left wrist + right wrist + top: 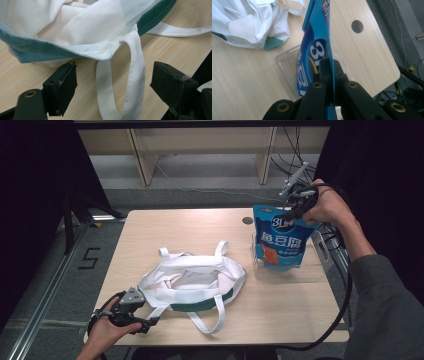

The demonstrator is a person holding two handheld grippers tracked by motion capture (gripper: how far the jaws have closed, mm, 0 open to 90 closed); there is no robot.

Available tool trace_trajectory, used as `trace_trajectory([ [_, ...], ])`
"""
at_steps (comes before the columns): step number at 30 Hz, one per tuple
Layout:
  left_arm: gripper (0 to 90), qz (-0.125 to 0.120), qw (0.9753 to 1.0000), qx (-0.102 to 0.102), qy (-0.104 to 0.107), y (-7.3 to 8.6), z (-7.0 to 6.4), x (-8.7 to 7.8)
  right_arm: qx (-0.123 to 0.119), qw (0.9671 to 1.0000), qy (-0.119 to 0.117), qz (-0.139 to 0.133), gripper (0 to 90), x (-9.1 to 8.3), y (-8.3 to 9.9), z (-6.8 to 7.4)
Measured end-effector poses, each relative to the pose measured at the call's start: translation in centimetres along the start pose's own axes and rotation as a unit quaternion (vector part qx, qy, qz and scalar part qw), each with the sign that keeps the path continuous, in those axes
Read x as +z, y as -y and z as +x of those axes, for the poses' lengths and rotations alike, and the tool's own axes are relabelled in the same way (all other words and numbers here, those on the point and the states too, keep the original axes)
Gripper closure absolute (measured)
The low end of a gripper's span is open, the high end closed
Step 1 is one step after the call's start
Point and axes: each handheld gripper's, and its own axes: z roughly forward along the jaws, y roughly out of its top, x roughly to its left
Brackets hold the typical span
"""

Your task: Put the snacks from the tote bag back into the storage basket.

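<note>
Blue snack pouch hangs pinched at its top edge in the right gripper above the clear tray, seemingly bound for the tote bag, whose handle lies between the left gripper's parted jaws.

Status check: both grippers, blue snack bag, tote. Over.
Right gripper shut on blue foil snack bag, held above clear plastic tray. Left gripper open, jaws either side of white cloth tote bag strap. Nothing between bag and tote.

tongs apart | bag strap between | table
</note>
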Motion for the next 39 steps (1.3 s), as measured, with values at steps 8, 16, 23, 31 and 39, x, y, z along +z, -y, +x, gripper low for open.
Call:
trace_trajectory([
  [8,20.0,0.002,1.0,0.003,0.003,-0.1,-0.1,0.0,0.009,0.9997,-0.012,-0.017,90.0,1.1,1.4,0.2],
  [16,20.0,0.003,1.0,0.008,0.004,-0.2,-0.1,0.1,0.041,0.9978,-0.001,-0.052,84.8,1.3,3.7,0.6],
  [23,20.0,0.003,1.0,0.002,0.005,-0.1,-0.1,0.2,0.116,0.9867,0.029,-0.11,54.7,0.5,4.5,1.3],
  [31,20.0,0.002,1.0,0.005,0.003,-0.2,-0.1,0.1,0.197,0.9637,0.067,-0.167,44.2,-0.3,7.1,2.1],
  [39,20.0,0.004,1.0,0.008,0.003,-0.2,-0.1,0.1,0.228,0.9529,0.087,-0.18,40.2,-0.3,10.8,4.1],
])
